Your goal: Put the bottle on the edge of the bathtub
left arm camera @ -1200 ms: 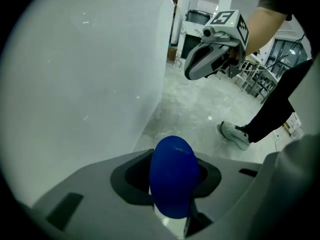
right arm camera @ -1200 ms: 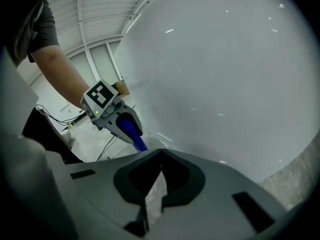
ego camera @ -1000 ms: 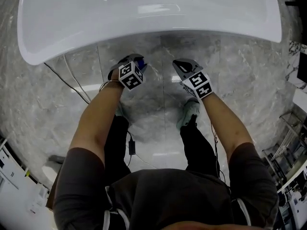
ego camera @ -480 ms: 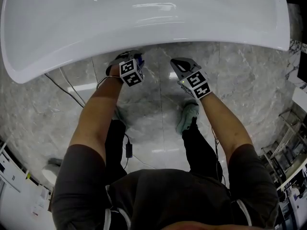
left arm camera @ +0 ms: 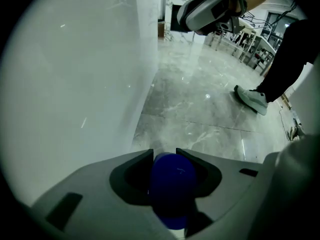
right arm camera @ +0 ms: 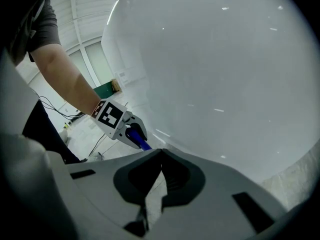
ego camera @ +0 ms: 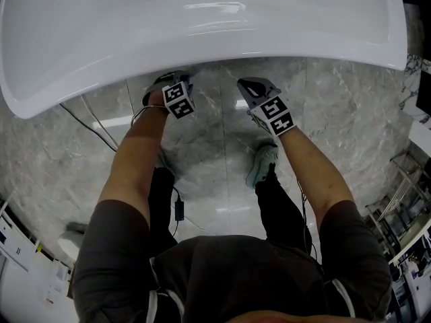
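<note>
— Starting at the left, what is recorded?

— One bathtub (ego camera: 202, 32): white, glossy, with a smooth rounded outer wall and a broad curved rim. It spans the top of the head view. Below it is a floor (ego camera: 222, 180) of grey veined marble, polished enough to throw reflections, with one thin dark cable (ego camera: 91, 110) running across it.

— And the left gripper?

— Left gripper (left arm camera: 164, 151): grey moulded plastic, carrying one cube with square black-and-white markers. Its jaws are closed on one bottle (left arm camera: 172, 181), a deep blue, rounded, matt-looking thing that fills the gap between them.

— Position of the bottle?

— Held in the air close beside the tub's outer wall, under the overhang of the rim and above the floor. It is not on the edge. The right gripper view shows a blue length of it sticking out past the left gripper's jaws.

— The right gripper?

— Right gripper (right arm camera: 161, 151): same grey plastic, one marker cube. Jaw tips meet, with nothing between them. It hangs near the left gripper, also close to the tub wall.

— Anything further right?

— One pale shoe (left arm camera: 252, 98) on the marble.
</note>
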### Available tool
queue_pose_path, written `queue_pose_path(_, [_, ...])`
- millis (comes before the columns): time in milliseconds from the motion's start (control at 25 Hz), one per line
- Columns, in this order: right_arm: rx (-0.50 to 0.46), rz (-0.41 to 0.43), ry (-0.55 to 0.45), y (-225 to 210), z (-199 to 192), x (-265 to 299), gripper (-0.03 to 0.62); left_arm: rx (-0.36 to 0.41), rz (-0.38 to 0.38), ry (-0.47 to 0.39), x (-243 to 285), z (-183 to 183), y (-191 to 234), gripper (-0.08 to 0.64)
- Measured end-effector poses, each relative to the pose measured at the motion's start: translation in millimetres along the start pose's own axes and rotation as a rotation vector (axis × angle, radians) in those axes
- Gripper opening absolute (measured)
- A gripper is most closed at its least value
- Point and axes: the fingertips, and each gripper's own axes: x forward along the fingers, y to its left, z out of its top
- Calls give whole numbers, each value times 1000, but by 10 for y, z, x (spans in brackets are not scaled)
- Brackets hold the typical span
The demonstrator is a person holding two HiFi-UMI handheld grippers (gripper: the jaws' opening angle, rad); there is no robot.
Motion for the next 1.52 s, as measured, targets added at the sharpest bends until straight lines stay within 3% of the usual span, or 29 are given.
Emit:
queue_pose_path(360, [1,-2,9,56,-71,-30,-6,-30,28,18,-6,-16,61,151])
queue_pose_path(760, [0,-10,19,201,76,-242,-6,-69,82,-55,-465,153,65,255])
queue_pose_path(1000, [10,-7,9,526,619,-808,-6,-107,95,-97,-1376,358,24,256])
queue_pose_path(1200, [8,-19,-11,856,1264,-1602,-6,-148,87,-154,-2428,648,-266,255])
queue_pose_path(1520, [-15,-32,-66,1442,2319,-3015,-6,-201,105,-344,-4486,1254,-641,230])
